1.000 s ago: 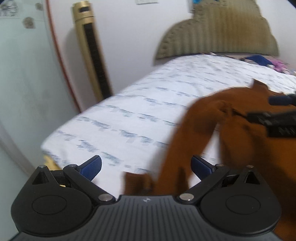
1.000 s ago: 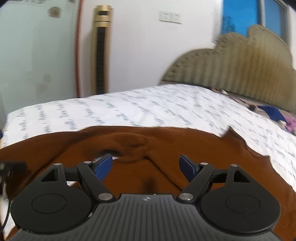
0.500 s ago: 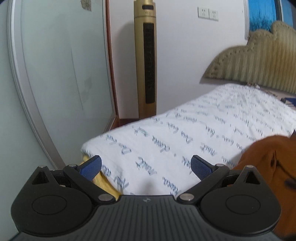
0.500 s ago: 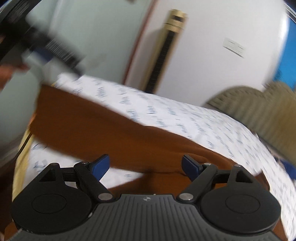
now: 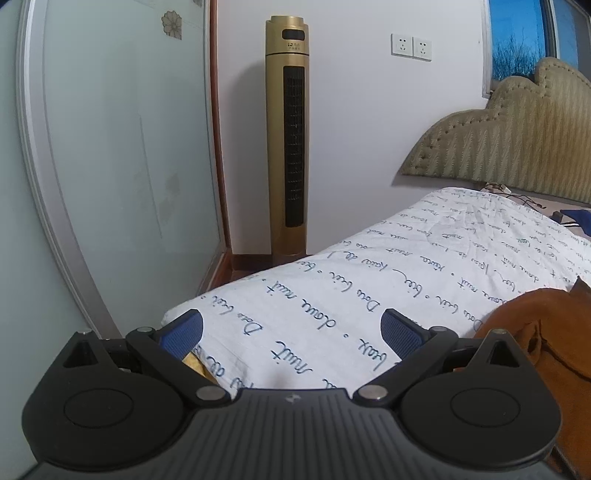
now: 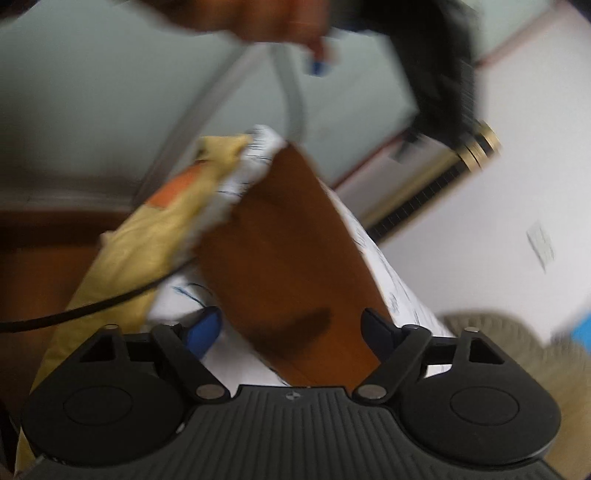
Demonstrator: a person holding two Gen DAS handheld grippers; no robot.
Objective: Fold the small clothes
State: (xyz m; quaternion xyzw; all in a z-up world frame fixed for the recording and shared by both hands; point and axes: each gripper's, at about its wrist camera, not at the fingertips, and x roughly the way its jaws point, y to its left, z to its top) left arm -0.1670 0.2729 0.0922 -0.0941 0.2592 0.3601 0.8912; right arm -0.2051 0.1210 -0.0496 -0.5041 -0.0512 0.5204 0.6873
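Note:
A brown garment lies on the white bed sheet with blue script, at the right edge of the left wrist view. My left gripper hovers open over the bed's near corner with only sheet beyond its blue pads. The right wrist view is blurred and rolled sideways. There the brown garment stretches flat ahead of my right gripper, whose jaws are closing. The cloth shows in the gap between them, but the pads do not press on it. A hand with the left gripper blurs across the top.
A gold tower fan stands at the wall beyond the bed corner, beside a frosted glass door. A padded headboard closes the far right. A yellow mattress edge and a black cable run along the bedside.
My left gripper swung left, away from the garment, and now faces the fan and the bed corner. My right gripper rolled hard sideways and sank toward the cloth.

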